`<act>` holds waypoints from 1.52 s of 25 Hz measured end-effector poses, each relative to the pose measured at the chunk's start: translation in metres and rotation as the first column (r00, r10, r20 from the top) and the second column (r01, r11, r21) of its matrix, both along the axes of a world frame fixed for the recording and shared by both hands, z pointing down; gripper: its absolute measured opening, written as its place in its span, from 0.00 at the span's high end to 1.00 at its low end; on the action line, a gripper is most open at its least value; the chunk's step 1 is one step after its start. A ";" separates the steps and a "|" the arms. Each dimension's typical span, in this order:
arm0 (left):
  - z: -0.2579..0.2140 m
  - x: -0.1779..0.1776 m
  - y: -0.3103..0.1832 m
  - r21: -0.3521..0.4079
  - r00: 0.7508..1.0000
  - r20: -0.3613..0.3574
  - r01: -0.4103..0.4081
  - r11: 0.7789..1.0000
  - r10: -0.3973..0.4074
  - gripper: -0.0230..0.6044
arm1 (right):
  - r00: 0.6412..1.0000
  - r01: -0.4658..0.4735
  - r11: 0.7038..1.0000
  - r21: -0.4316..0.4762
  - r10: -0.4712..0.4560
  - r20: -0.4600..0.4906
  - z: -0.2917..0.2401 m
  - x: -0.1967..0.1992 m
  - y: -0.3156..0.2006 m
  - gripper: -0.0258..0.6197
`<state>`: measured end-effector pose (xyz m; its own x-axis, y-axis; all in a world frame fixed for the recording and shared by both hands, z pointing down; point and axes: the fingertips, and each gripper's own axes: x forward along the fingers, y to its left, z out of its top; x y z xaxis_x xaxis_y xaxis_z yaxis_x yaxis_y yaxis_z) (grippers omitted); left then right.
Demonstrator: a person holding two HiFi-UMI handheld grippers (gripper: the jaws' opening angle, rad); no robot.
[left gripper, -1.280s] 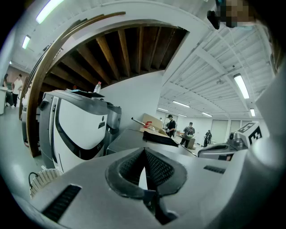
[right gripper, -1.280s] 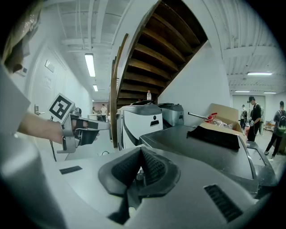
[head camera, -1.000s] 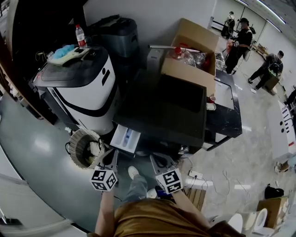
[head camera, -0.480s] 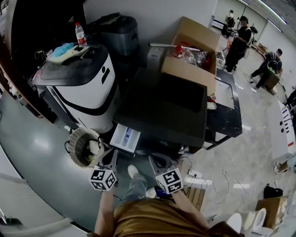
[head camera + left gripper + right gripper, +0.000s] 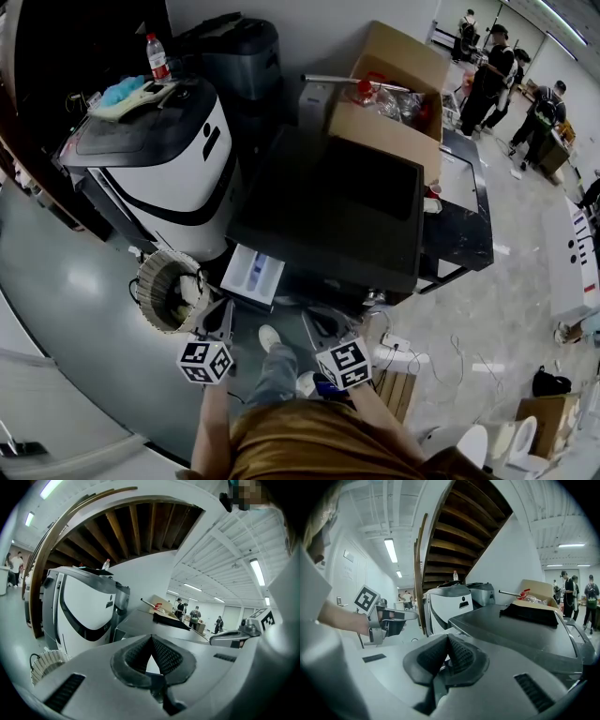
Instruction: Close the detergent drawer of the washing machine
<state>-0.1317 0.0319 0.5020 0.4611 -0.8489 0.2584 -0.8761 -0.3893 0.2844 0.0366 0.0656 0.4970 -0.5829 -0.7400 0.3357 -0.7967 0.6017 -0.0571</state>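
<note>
The washing machine (image 5: 328,211) is a dark box in the middle of the head view, and its top also shows in the left gripper view (image 5: 154,620) and the right gripper view (image 5: 511,630). Its white detergent drawer (image 5: 253,275) sticks out of the front at the left, open. My left gripper (image 5: 220,317) hangs just below the drawer, apart from it. To its right, my right gripper (image 5: 321,323) is held in front of the machine. Both are shut and hold nothing: left gripper (image 5: 151,639), right gripper (image 5: 448,639).
A white and black machine (image 5: 169,159) with a water bottle (image 5: 157,56) on top stands left of the washer. A wicker basket (image 5: 169,291) sits on the floor by the drawer. A cardboard box (image 5: 394,103), a black low table (image 5: 464,220), floor cables (image 5: 403,352) and people (image 5: 487,80) are at the right.
Both grippers stay almost where they were below the washer's front. The head view has shifted a little. The drawer stands out as before.
</note>
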 end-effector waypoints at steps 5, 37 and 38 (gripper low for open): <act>0.015 -0.002 -0.004 -0.030 1.000 0.008 -0.001 1.000 0.002 0.92 | 1.000 0.002 1.000 -0.022 -0.002 0.006 0.005 -0.003 -0.007 0.94; 0.105 -0.014 -0.025 -0.199 0.989 0.133 -0.035 0.979 0.063 0.92 | 0.997 0.020 0.989 -0.145 -0.030 -0.065 0.052 -0.008 -0.047 0.94; 0.107 -0.014 -0.025 -0.202 0.989 0.134 -0.037 0.979 0.065 0.92 | 0.997 0.021 0.989 -0.149 -0.031 -0.066 0.053 -0.008 -0.047 0.94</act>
<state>-0.1453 0.0064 0.6087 0.4499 -0.7507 0.4837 -0.8930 -0.3822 0.2375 0.0287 0.0184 0.5504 -0.5734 -0.6641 0.4798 -0.7861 0.6110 -0.0936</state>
